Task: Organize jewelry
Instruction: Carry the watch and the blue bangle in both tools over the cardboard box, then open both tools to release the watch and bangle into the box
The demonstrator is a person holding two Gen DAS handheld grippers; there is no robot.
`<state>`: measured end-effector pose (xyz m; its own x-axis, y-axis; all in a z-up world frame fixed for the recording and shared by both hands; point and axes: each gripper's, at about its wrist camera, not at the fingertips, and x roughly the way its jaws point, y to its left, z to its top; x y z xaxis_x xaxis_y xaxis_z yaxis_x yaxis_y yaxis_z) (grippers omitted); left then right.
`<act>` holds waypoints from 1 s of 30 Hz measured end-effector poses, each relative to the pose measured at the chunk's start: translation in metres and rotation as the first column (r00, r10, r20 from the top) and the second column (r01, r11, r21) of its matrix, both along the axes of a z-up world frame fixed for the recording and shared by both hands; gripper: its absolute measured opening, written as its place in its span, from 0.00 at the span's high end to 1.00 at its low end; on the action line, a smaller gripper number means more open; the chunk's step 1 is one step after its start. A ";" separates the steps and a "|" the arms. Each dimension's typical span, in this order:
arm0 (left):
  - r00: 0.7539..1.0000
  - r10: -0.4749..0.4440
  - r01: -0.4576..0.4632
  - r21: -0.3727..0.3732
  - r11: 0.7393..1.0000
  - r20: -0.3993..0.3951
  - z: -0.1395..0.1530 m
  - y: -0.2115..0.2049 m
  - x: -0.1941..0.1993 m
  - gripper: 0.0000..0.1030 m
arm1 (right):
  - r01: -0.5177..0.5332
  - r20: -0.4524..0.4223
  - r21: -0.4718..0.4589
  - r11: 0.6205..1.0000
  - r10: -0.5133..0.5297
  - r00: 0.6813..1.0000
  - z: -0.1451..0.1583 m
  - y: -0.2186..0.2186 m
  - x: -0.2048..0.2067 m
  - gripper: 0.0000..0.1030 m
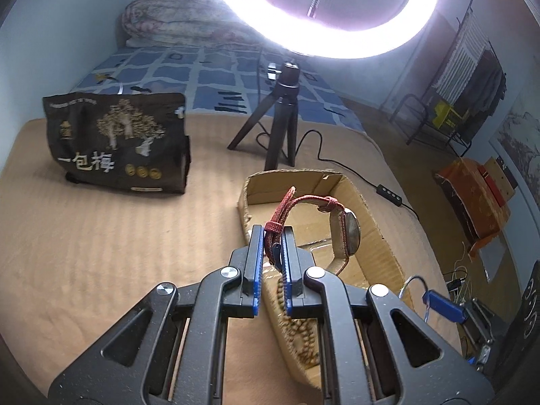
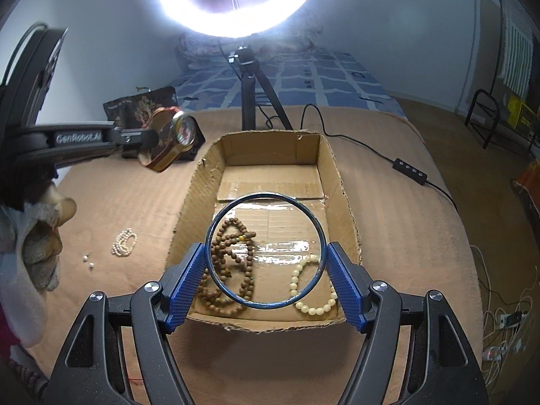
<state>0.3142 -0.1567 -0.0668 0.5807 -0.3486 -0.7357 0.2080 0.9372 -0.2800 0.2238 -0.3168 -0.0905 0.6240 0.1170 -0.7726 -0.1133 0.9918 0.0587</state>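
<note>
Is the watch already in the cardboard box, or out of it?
Out. The left gripper pinches the watch by its red strap, holding it in the air at the cardboard box's left wall, not resting inside.

The watch [image 1: 349, 233] has a red woven strap; the bangle [image 2: 266, 251] is dark blue. Brown wooden beads [image 2: 233, 263] and cream beads [image 2: 310, 290] lie in a tan cardboard box [image 2: 341, 182].
</note>
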 end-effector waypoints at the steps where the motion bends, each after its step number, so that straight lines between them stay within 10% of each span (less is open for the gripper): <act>1: 1.000 -0.003 0.003 0.001 1.000 0.000 -0.002 -0.004 0.002 0.92 | 0.001 -0.002 -0.001 1.000 -0.001 1.000 -0.001 -0.001 0.001 0.30; 18: 0.999 -0.042 0.043 0.028 0.999 -0.017 -0.022 -0.031 0.018 0.92 | 0.012 -0.044 0.012 1.000 -0.012 0.999 -0.021 -0.008 0.017 0.30; 26: 0.999 -0.046 0.045 0.051 0.998 0.008 -0.019 -0.037 0.014 0.59 | 0.036 -0.048 -0.018 0.999 -0.037 0.998 -0.024 -0.010 0.019 0.25; 30: 0.999 -0.043 0.042 0.056 0.998 0.014 -0.017 -0.036 0.013 0.59 | 0.035 -0.051 -0.011 0.999 -0.036 0.998 -0.024 -0.010 0.020 0.23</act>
<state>0.3267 -0.1931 -0.0835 0.5772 -0.3321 -0.7460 0.2514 0.9415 -0.2246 0.2433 -0.3265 -0.1143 0.5875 0.0876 -0.8045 -0.0750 0.9957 0.0537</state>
